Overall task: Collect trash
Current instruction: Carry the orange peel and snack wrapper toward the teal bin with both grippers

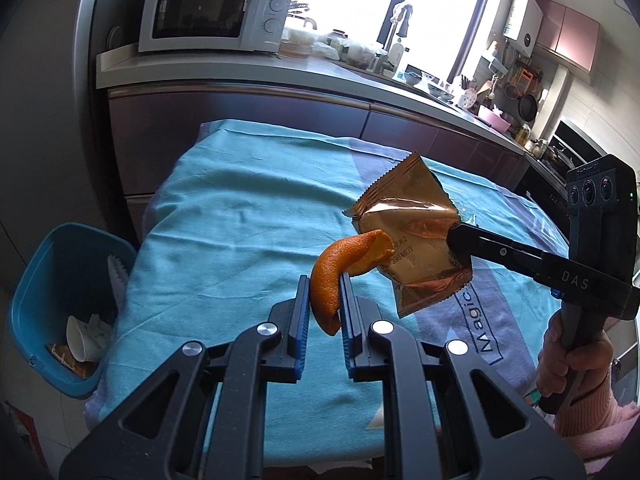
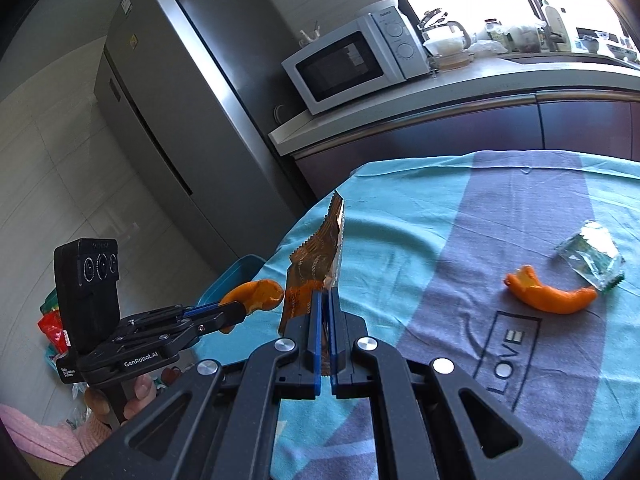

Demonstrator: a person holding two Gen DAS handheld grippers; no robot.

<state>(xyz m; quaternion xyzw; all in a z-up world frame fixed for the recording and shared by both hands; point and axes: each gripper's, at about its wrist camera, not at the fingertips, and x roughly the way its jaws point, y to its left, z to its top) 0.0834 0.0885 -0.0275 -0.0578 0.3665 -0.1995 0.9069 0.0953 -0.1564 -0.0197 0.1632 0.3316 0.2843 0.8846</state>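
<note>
Carrying one piece of rubbish apiece, two black hand-held grippers hang above a table draped in a turquoise and grey-purple towel in a home kitchen. The left gripper is pinched narrow on a curled strip of orange peel, which arches up and over its blue-lined pads. The right gripper is clamped fully together on a crinkled copper-brown foil snack wrapper, which stands upright from the jaws, its long axis roughly in line with the fingers.

The blue plastic waste bin sits on the floor just off the table's left edge, below and to the left of both loads, with a white paper cup and other scraps already inside. Judged from both views, the left gripper is the nearer to it, the right one following beside it, so the peel looks likely to go in first.

Still lying on the towel, well to the right, are a second curved piece of orange peel and a clear crumpled wrapper with green print, touching or nearly so.
</note>
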